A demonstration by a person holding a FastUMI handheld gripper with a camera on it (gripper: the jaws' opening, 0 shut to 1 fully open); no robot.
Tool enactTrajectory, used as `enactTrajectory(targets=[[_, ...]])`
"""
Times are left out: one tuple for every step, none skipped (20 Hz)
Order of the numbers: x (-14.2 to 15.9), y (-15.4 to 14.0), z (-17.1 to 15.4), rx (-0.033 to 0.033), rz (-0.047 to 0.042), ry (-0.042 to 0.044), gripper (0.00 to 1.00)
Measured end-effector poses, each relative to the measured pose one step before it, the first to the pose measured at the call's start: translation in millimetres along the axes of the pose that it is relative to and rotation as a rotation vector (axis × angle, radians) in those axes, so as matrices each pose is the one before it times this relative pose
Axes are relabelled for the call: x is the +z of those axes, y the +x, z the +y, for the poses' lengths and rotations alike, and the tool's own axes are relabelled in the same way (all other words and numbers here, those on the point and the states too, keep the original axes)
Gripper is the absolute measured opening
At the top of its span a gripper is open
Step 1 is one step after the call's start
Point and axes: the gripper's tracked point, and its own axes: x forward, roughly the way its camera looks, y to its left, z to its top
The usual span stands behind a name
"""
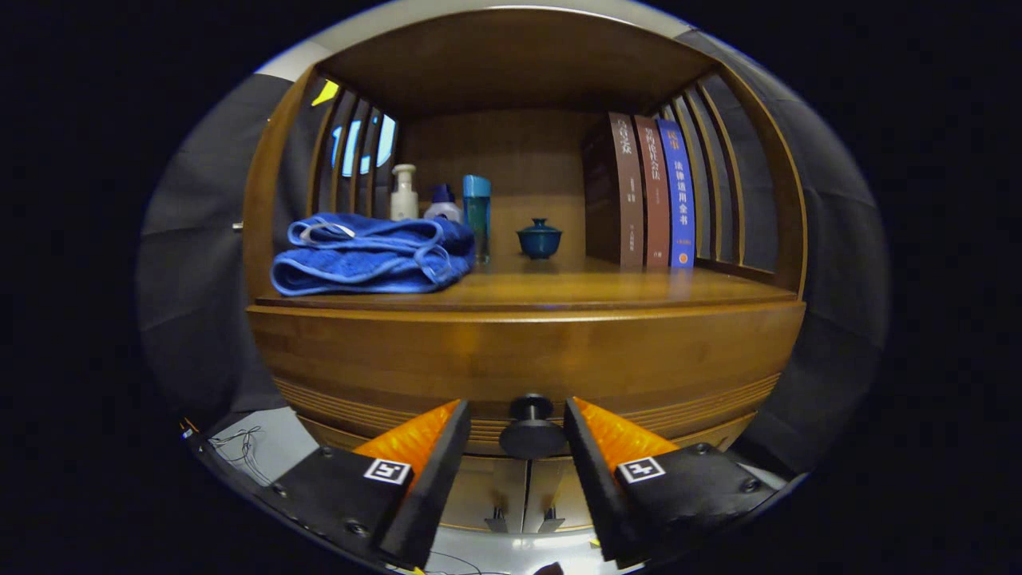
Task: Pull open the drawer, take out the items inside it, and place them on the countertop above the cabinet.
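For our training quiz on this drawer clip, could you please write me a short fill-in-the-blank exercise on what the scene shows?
1. The drawer knob sits ____ the two fingers of the open claw.
2. The drawer is still ____.
3. The folded towel on the countertop is ____ in colour.
4. Three ____ stand upright to the right of the small lidded cup.

Answers: between; closed; blue; books

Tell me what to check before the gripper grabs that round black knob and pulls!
1. Drawer knob sits between the two fingers: ok.
2. Gripper open, gaps on both sides of the knob: ok.
3. Fingers pressing the knob yet: not ok, must close first.
4. Drawer front shut, nothing hanging over it: ok.
5. Bare countertop between blue towel and books: ok.
6. Items inside the drawer: cannot tell.
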Motion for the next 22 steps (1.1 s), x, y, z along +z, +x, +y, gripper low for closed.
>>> enactTrajectory(targets=[[-2.63,5.91,-1.16,0.00105,0.00716,0.01398,0.71],[1.8,-4.38,0.42,0.00395,0.00433,0.00936,0.63],[0.28,-1.82,1.06,0.00084,-0.00743,-0.00076,0.55],[0.45,-0.07,-0.17,0.00128,-0.00918,-0.00999,0.51],[-1.1,4.83,-1.5,0.00307,-0.01167,-0.01554,0.47],[0.45,-5.12,-0.03,-0.00197,-0.00463,-0.00516,0.43],[-0.24,-3.19,0.12,0.00045,0.00332,-0.00369,0.35],[-1.83,-1.01,-0.26,-0.00123,0.00703,0.00471,0.36],[-0.97,-4.13,-0.85,-0.00285,0.00469,0.0155,0.36],[-0.95,-5.33,-0.6,-0.0028,0.0024,0.00915,0.35],[-1.28,-7.03,-0.94,-0.00198,0.00243,0.00013,0.35],[-2.1,-7.75,-0.53,-0.0012,0.0007,-0.00362,0.36],[-1.88,-8.8,-0.09,0.00078,0.00165,-0.00144,0.35],[-2.09,-8.77,-0.64,0.00006,0.00041,0.00143,0.35],[-2.32,-9.53,-0.8,0.0002,0.00105,0.00595,0.35],[-2.4,-9.13,-0.25,0.00008,0.00124,0.00545,0.35],[-2.04,-9.47,-0.51,-0.00043,0.00029,0.00542,0.35],[-2.75,-9.84,-0.36,-0.00111,0.00026,0.00361,0.35],[-1.6,-9.32,-0.74,0.00134,-0.00522,0.00346,0.35],[-1.9,-8.5,0.24,0.00223,-0.00407,0.00361,0.35],[-1.78,-7.93,-0.21,0.0015,-0.00232,0.00245,0.35],[-1.91,-7.25,-0.54,-0.00052,0.00162,-0.00257,0.35]])
